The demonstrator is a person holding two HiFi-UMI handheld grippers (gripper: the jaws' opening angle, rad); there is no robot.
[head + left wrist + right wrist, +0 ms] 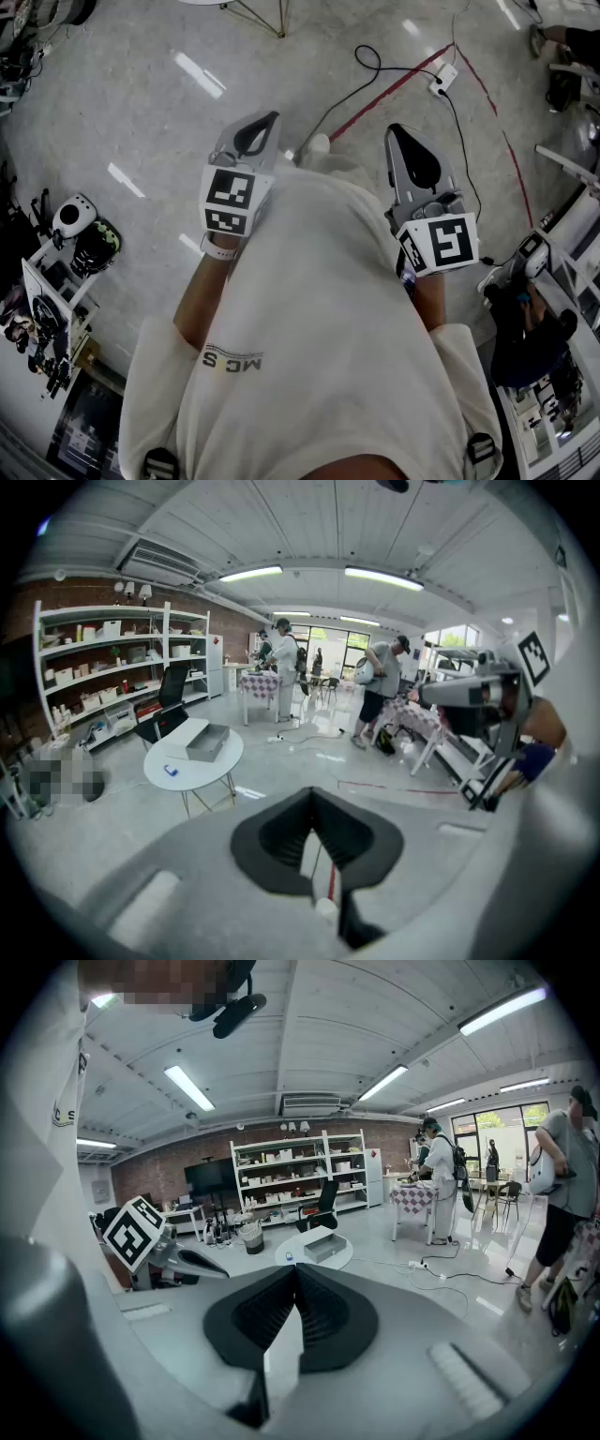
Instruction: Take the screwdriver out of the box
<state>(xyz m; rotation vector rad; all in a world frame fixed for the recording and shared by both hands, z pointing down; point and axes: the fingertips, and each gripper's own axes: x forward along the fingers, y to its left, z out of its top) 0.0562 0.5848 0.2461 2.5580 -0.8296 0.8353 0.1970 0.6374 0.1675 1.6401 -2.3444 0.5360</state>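
I stand on an open stretch of floor [131, 103] in a big room, well apart from where the work is. One long rack of shelves [112, 658] runs along the brick wall. In front of it is one round white bench [202, 769], and I judge that this is where I have to go.

On that bench sits one grey open-topped box [207, 742], and just beside it lies one small blue thing [171, 770] that is too small to name. I cannot see the screwdriver. From this far off the inside of the box is hidden, so I take it from the task that the tool lies in there.

I hold two grippers in front of my chest, both angled down at the floor. The left gripper [312, 794] has its fingers together with nothing between them. The right gripper [293, 1269] is the same, closed and empty.

As I read it, the task has not really begun and I am only on the approach. Next I need to walk up to the bench, look down into the box, spread one pair of fingers, and lower them over the screwdriver's handle.
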